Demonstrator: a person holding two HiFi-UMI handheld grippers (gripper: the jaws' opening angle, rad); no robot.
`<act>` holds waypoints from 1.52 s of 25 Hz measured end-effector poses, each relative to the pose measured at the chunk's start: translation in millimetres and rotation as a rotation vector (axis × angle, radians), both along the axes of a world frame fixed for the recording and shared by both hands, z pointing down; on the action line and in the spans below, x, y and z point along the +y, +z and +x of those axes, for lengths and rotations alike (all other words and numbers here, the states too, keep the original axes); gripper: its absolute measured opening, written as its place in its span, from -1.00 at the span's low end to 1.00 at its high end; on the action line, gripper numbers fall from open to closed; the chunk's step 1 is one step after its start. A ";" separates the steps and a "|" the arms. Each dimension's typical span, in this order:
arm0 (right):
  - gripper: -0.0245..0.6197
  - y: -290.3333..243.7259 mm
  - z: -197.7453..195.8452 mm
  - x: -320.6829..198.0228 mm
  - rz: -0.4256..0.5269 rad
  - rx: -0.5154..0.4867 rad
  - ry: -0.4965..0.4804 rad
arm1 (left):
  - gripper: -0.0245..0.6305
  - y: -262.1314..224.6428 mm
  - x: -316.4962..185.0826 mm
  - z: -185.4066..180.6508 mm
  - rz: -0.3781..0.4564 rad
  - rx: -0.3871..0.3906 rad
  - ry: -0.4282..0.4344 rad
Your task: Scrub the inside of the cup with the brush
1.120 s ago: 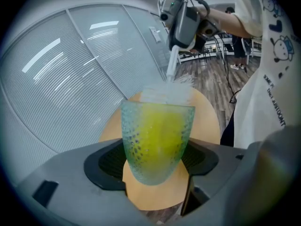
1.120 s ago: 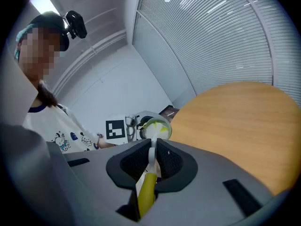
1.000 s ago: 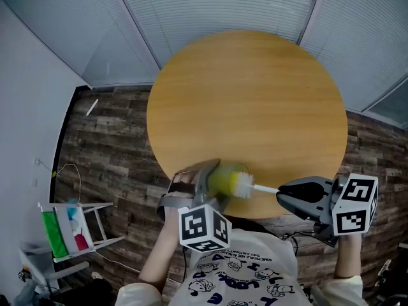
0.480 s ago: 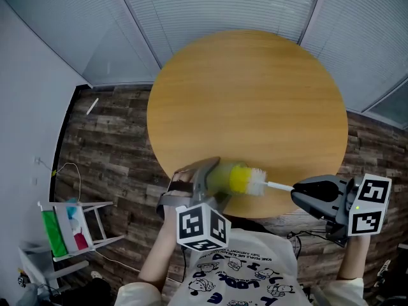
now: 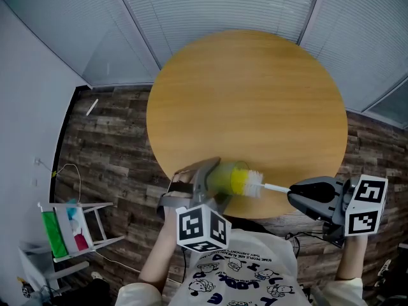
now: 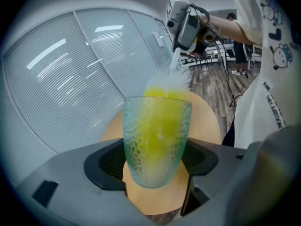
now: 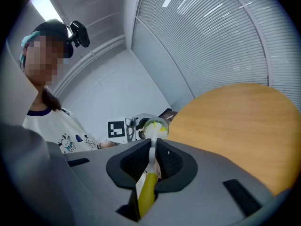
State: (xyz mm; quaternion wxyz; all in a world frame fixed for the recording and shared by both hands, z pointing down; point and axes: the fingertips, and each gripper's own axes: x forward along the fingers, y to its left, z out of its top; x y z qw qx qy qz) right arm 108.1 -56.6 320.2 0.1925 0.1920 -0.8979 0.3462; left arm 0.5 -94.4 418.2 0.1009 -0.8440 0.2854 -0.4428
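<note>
The left gripper (image 5: 205, 180) clamped a textured glass cup (image 5: 222, 178) on its side above the round table's (image 5: 255, 94) near edge; the right gripper (image 5: 293, 194) pinched the brush (image 5: 248, 182) handle, bristles partly inside the cup.

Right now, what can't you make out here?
- Left gripper view: whether the brush reaches the cup bottom; the dimpled wall blurs the bristles.
- Head view: the cup's base, covered by the left tool.
- Right gripper view: the brush handle's end, under the right tool.
</note>
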 end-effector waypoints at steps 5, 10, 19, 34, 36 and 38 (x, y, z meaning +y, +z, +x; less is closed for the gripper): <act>-0.78 4.5 -6.9 -0.8 -0.004 0.009 -0.013 | 0.18 -1.4 4.2 6.5 0.004 -0.007 0.020; -0.78 0.3 -5.4 -3.4 0.016 0.021 -0.012 | 0.18 0.6 5.2 5.9 0.001 -0.002 0.019; -0.78 -11.8 5.9 -6.8 0.028 -0.011 0.026 | 0.18 3.7 0.1 -8.4 -0.003 -0.003 -0.012; -0.78 3.1 -12.2 -5.1 -0.013 -0.023 0.019 | 0.18 -5.5 -5.5 -3.4 0.042 -0.019 -0.010; -0.78 5.1 -15.9 -5.2 -0.016 -0.021 0.017 | 0.18 -6.1 -6.5 -3.4 0.051 -0.034 -0.010; -0.78 7.4 -18.2 -5.1 -0.017 -0.016 0.014 | 0.18 -5.6 -7.2 -3.8 0.054 -0.044 -0.012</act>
